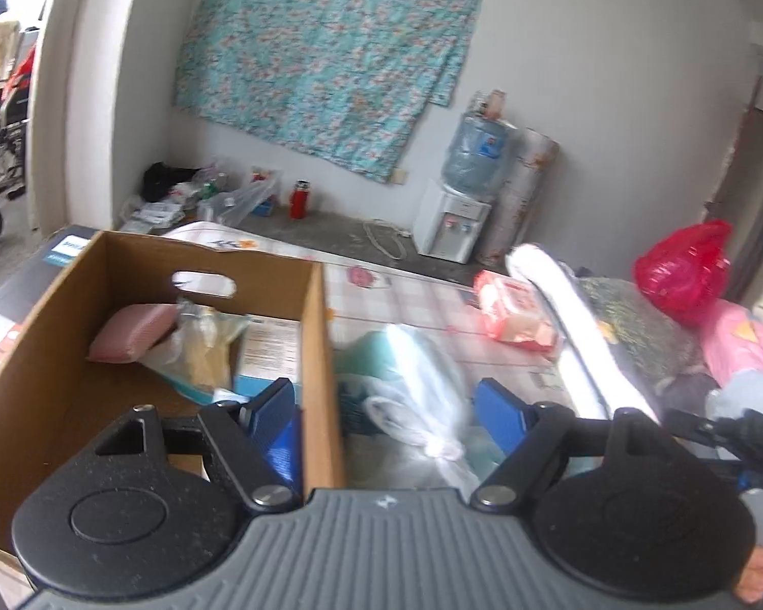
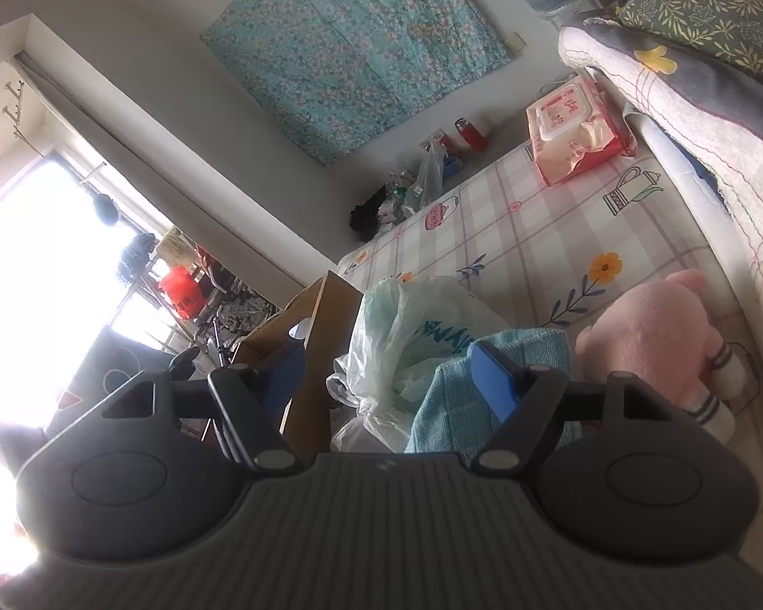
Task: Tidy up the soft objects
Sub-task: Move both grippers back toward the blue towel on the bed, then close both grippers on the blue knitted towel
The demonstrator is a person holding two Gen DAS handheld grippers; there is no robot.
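Observation:
A brown cardboard box (image 1: pixel 66 356) stands on the bed at the left; in it lie a pink sponge-like pad (image 1: pixel 132 330), a clear bag and a blue-white pack. My left gripper (image 1: pixel 389 417) is open and empty, straddling the box's right wall, with a knotted clear plastic bag (image 1: pixel 422 381) of soft teal things just ahead. My right gripper (image 2: pixel 389 376) is open and empty over the same bag (image 2: pixel 407 325) and a teal towel (image 2: pixel 447 396). A pink plush toy (image 2: pixel 651 335) lies to its right. The box's wall (image 2: pixel 330 315) shows to the left.
A pink wet-wipes pack (image 2: pixel 575 137) lies further back on the checked sheet (image 2: pixel 534 234). A folded quilt (image 2: pixel 697 117) and a patterned pillow (image 2: pixel 712 5) bound the right side. A red bag (image 1: pixel 684 269) and a water dispenser (image 1: pixel 452 223) stand behind.

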